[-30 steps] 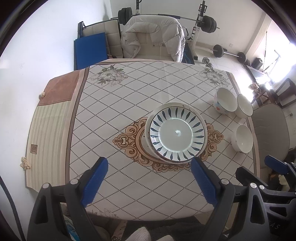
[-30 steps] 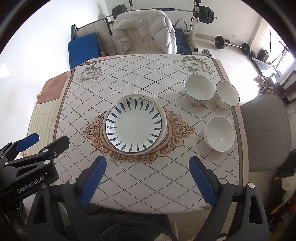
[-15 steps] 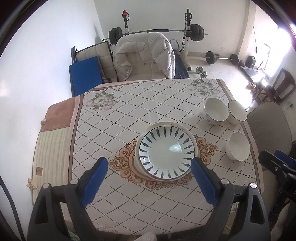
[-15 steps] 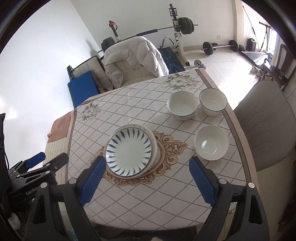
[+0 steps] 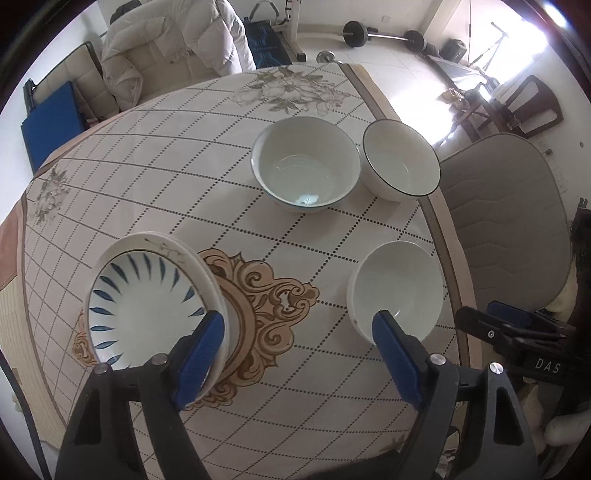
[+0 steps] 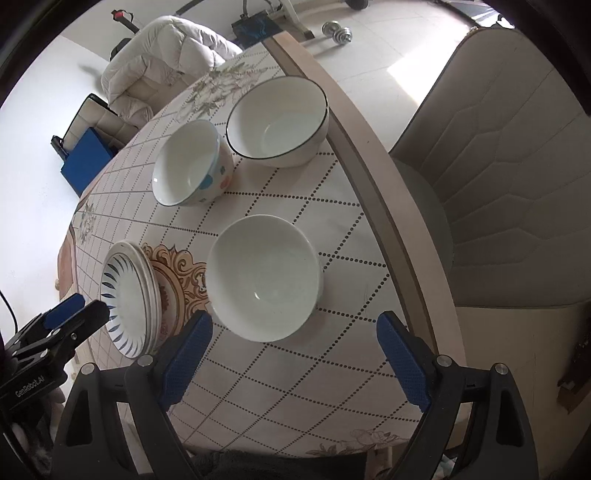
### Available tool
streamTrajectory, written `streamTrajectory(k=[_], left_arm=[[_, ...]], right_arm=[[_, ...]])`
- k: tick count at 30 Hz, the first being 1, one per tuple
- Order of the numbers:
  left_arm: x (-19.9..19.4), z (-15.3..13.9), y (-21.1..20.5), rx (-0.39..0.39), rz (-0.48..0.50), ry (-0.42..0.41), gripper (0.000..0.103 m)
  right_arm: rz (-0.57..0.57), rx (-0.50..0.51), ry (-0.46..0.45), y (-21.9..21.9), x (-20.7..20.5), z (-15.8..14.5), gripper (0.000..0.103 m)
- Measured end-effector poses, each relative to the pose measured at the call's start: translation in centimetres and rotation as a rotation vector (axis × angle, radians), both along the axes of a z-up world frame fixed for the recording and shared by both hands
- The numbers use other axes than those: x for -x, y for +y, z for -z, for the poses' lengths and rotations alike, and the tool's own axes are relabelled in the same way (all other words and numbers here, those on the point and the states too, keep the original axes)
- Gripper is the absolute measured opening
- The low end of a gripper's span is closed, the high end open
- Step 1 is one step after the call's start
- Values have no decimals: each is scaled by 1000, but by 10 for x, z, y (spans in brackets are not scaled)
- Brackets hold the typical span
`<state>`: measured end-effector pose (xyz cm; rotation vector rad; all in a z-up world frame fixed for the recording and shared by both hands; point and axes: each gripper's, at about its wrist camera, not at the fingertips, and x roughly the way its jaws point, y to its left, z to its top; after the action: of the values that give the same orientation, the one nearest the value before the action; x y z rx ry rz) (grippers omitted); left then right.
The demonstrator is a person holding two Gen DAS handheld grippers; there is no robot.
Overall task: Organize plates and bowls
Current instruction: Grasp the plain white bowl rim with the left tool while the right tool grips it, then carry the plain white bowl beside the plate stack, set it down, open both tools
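A stack of white plates (image 5: 144,306) with blue leaf marks sits at the middle of the patterned table (image 5: 184,177). To its right lie three bowls: a plain white bowl (image 5: 397,291), a blue-rimmed bowl (image 5: 304,164) and a dark-rimmed bowl (image 5: 400,160). My left gripper (image 5: 297,325) points down over the cloth between the plates and the plain bowl. Its jaws are closing with nothing between them. My right gripper (image 6: 295,325) hangs open just above the near side of the plain white bowl (image 6: 264,277), its pads apart from it. The plate stack (image 6: 129,299) lies left of it.
A padded grey chair (image 6: 498,184) stands close against the table's right edge (image 6: 369,177). A chair draped with a white jacket (image 5: 166,40) is at the far side. A blue mat (image 5: 48,129) and barbell weights (image 5: 356,29) lie on the floor beyond.
Both grippers have dropped toward the table and shifted right, toward the bowls. The left jaws stand narrower than before. Plates and bowls have not moved.
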<state>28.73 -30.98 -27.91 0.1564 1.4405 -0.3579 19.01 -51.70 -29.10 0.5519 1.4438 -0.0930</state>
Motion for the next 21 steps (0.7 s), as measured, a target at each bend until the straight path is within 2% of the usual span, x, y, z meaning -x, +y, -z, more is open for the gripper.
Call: streamTrajectory(k=[3, 4, 5, 9, 10, 11, 12, 13, 14, 16, 17, 18, 21], left_arm=[[-13, 34, -23, -28, 15, 72, 59], [-16, 43, -28, -30, 18, 96, 56], [-18, 52, -32, -31, 19, 120, 55], [-19, 78, -41, -9, 19, 200, 53], [-19, 84, -43, -4, 20, 219, 49], [-18, 89, -45, -1, 22, 238, 42], [-17, 94, -47, -2, 24, 256, 40], [-15, 97, -49, 1, 28, 268, 36], [-13, 100, -50, 3, 31, 275, 26], [-10, 103, -51, 11, 28, 290, 20], [-9, 103, -50, 17, 22, 288, 13], [-8, 102, -50, 9, 18, 281, 10], [-7, 99, -49, 2, 8, 257, 10]], right_arm=[[-41, -63, 55, -10, -15, 39, 84], [-53, -78, 72, -11, -21, 49, 78], [-65, -92, 86, -13, -24, 60, 73], [-100, -119, 120, -13, -40, 86, 64], [-103, -128, 128, -14, -43, 91, 59], [-106, -148, 132, -14, -46, 96, 49], [-108, -166, 145, -13, -48, 101, 42], [-110, -174, 161, -12, -53, 107, 30], [-109, -170, 170, -11, -54, 111, 24], [-109, -148, 180, -11, -58, 117, 18], [-109, -141, 186, -10, -58, 119, 16], [-108, -141, 187, -10, -59, 120, 14], [-120, -147, 197, -5, -61, 123, 12]])
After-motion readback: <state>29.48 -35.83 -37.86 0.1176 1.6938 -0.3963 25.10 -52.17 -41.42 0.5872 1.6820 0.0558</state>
